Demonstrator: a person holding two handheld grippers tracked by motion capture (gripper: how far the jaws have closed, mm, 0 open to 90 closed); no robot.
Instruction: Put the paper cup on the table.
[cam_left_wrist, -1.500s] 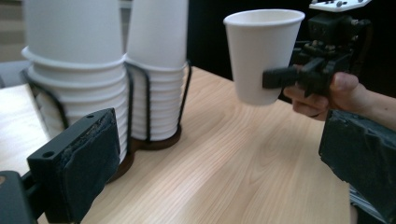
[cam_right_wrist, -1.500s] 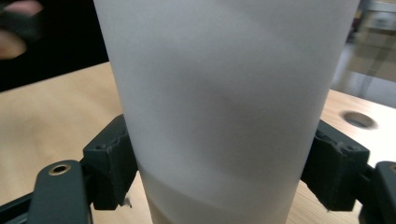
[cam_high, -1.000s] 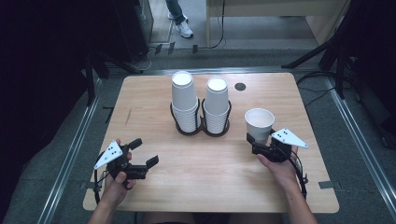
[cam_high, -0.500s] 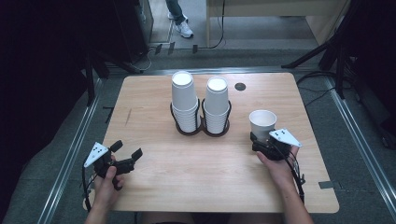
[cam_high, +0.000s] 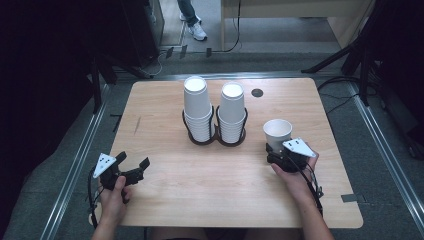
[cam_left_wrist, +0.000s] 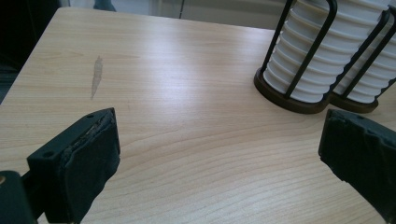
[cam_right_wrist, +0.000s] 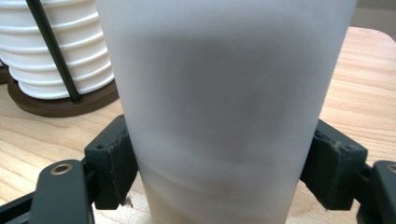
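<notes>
Your right hand-held gripper (cam_high: 276, 150) clamps the white cup (cam_high: 277, 133) upright on the desk (cam_high: 210, 185), right of 2 cup stacks (cam_high: 197, 107) | left hand-held gripper (cam_left_wrist: 219, 163): jaws wide, empty | right gripper view: pads (cam_right_wrist: 112, 163) squeeze cup (cam_right_wrist: 224, 107).

The left gripper (cam_left_wrist: 219, 163) hung low over the wooden table (cam_left_wrist: 187, 93), its two black padded jaws wide apart at seven and four o'clock with bare wood between them. At one o'clock stood two stacks of white cups (cam_left_wrist: 322, 56) in a dark wire holder (cam_left_wrist: 285, 100). A grey smear (cam_left_wrist: 96, 74) marked the wood at ten o'clock.
</notes>
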